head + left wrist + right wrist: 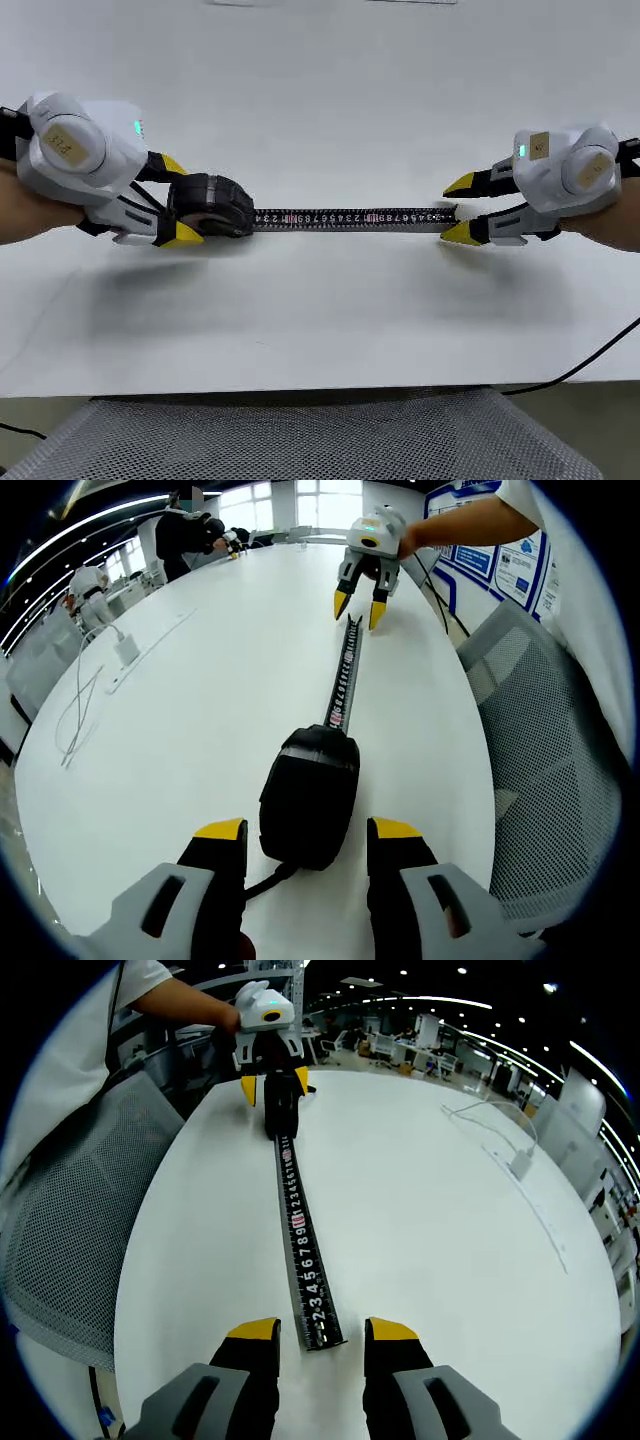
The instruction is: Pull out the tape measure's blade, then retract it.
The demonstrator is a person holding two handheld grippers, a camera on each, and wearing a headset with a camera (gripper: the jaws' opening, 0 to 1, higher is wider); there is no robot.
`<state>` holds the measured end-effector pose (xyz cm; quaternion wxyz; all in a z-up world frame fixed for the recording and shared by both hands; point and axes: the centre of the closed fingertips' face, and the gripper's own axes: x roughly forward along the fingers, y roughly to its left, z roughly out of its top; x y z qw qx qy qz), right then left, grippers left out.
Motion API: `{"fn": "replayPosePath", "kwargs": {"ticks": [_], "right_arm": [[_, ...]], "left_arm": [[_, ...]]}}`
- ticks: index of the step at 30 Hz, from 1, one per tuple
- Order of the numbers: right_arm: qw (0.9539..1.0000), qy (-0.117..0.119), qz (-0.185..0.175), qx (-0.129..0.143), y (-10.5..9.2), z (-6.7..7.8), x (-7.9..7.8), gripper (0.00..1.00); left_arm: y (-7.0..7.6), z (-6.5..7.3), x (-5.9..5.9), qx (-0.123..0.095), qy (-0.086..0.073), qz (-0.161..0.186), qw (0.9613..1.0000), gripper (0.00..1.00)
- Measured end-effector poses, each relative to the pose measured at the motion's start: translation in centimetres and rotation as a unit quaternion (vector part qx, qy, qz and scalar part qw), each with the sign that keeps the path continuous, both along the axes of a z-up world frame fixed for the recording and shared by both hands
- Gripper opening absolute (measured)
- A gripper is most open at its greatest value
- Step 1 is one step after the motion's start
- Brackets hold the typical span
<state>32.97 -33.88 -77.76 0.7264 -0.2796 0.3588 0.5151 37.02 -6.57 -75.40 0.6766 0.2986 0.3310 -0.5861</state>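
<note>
Nearest the person is a grey mesh chair back (300,435), then the front edge of the white table (320,330). A little further in, the work lies in one line across the table. The tape measure (212,205) rests on the person's left, between the jaws of the left gripper (176,200). Those jaws flank it closely on both sides, but I cannot tell whether they actually pinch it. Its blade (350,217) is drawn out flat along the tabletop to the right gripper (459,209). That gripper's jaws stand apart, and the blade's end lies loose between the tips, touching neither. The likely trouble, as I judge it, is the retraction. If the blade runs back with nothing on its end, it may whip in and jolt or skid the tape measure out of a light hold. A fresh grip by the right gripper on such a thin, flat end could also slip. Further off, a white charger (125,650) lies well clear. I see no container here, unless one counts the tape measure's own shell, which presumably houses the rest of the blade.
</note>
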Motion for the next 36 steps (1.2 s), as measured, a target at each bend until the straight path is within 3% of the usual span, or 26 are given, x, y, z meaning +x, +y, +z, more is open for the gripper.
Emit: {"fn": "replayPosePath", "kwargs": {"ticks": [5, 16, 22, 36], "right_arm": [[0.9996, 0.002, -0.023, 0.015, 0.3, 0.6, -0.1, 0.32], [0.9985, -0.015, -0.051, 0.014, 0.4, 1.6, -0.6, 0.44], [0.9974, -0.022, -0.067, 0.013, 0.4, 1.9, -1.1, 0.45], [0.9945, -0.034, -0.098, 0.01, 0.0, 2.6, -2.5, 0.6]], "left_arm": [[0.2, 0.6, -0.4, -0.012, 0.0, 0.011, 0.9999, 0.5], [0.6, 2.0, -0.9, -0.051, 0.0, 0.057, 0.997, 0.66], [0.9, 2.2, -1.5, -0.06, 0.001, 0.07, 0.9957, 0.68], [2.5, 3.0, -2.2, -0.101, 0.004, 0.138, 0.9852, 0.76]]}}
